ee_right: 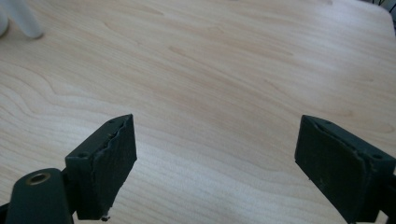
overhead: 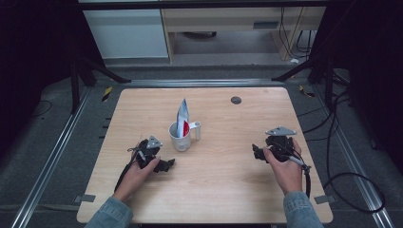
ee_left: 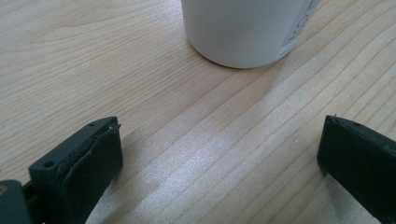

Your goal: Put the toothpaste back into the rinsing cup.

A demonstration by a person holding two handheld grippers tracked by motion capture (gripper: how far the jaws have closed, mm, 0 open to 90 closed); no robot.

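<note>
A white mug (overhead: 182,136) stands near the middle of the wooden table (overhead: 223,180), its handle to the right. A blue, white and red pouch (overhead: 182,118) sticks up out of it. My left gripper (overhead: 166,165) rests on the table just in front and left of the mug, open, nothing between its jaws. The left gripper view has the mug's base (ee_left: 243,30) close ahead, with the left gripper (ee_left: 219,149) spread wide. My right gripper (overhead: 256,153) sits at the right side, open and empty, over bare wood in its own view (ee_right: 217,154).
A small dark round grommet (overhead: 236,99) is set in the table near the far edge. Black stand legs and cables lie on the floor on both sides. A cabinet and a desk stand beyond the table.
</note>
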